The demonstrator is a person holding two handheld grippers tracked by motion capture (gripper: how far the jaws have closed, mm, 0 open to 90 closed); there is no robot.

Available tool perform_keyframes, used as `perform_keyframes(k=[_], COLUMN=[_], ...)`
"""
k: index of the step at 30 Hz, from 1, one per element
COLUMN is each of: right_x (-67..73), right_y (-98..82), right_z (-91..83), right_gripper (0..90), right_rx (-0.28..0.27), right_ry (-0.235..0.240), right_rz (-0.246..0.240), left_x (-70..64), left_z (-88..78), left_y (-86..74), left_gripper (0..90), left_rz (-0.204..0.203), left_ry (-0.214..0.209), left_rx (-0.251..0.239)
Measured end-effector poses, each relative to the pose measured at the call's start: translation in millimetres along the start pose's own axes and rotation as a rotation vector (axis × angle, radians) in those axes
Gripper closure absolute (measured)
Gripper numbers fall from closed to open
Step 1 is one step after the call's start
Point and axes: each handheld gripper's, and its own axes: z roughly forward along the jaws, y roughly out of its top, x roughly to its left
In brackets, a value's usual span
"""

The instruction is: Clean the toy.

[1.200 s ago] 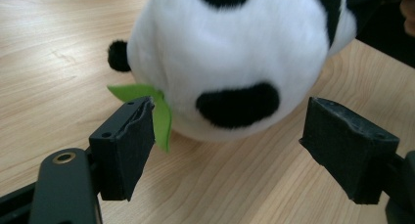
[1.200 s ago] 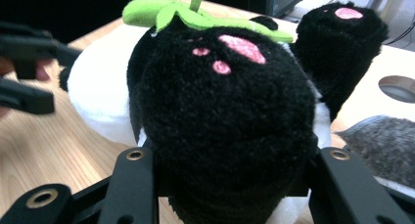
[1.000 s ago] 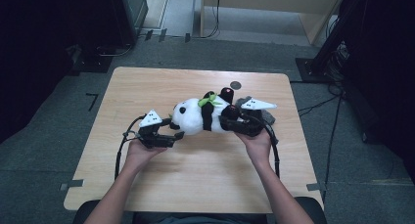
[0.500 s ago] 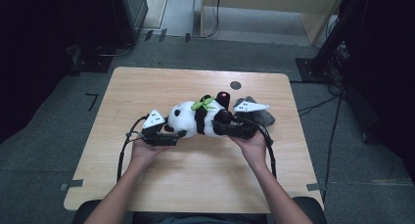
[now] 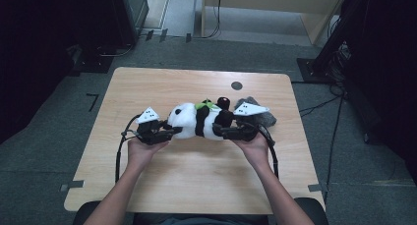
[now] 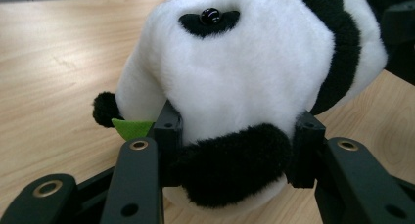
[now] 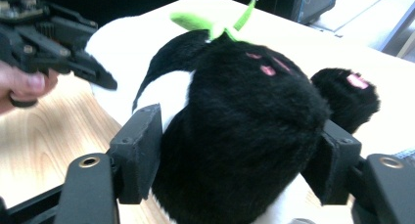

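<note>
Plush panda (image 5: 199, 121) pinched at its head end by the left gripper (image 6: 235, 150), jaws just closing, pads pressing its black ear. Right gripper (image 7: 240, 155) brackets the panda's black foot, jaws just widening, contact unclear. Panda lies mid-table (image 5: 196, 185), grey cloth (image 5: 263, 118) behind right gripper.

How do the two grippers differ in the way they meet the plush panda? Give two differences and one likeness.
The left gripper clamps the plush panda at its head, jaws just closing; the right gripper takes its black leg end, jaws just opening. The left sits at the white end, the right at the dark one. Both have plush between black jaws.
</note>
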Motion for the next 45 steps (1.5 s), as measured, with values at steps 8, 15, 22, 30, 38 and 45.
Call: perform_keyframes(k=[8,15,22,30,38,45], right_x=[-4.4,2.2,1.9,3.1,-6.1,-12.6], right_y=[-10.6,-13.6,-20.2,-17.8,-15.4,-10.6], right_z=[3.6,16.3,23.5,20.9,11.5,-3.5], right_gripper=[12.1,0.5,19.1,39.4,42.2,43.3], right_rx=[-0.036,-0.034,-0.003,0.024,0.028,-0.018], right_ry=[0.070,0.086,-0.001,-0.051,-0.067,-0.067], right_rz=[0.020,-0.015,0.001,0.049,0.102,0.137], left_x=[7.8,-3.2,-7.3,-8.3,-0.6,1.6], left_z=[-17.3,-15.4,-10.0,-3.4,-6.3,-5.3], left_y=[9.2,13.1,13.5,10.1,3.6,-4.4], left_gripper=[54.8,53.9,51.9,29.6,26.6,26.3], left_rz=[-0.060,-0.090,-0.116,-0.027,0.003,0.013], left_ry=[-0.019,-0.052,-0.055,-0.012,-0.049,-0.067], left_rx=[-0.035,0.004,0.023,-0.009,-0.013,-0.019])
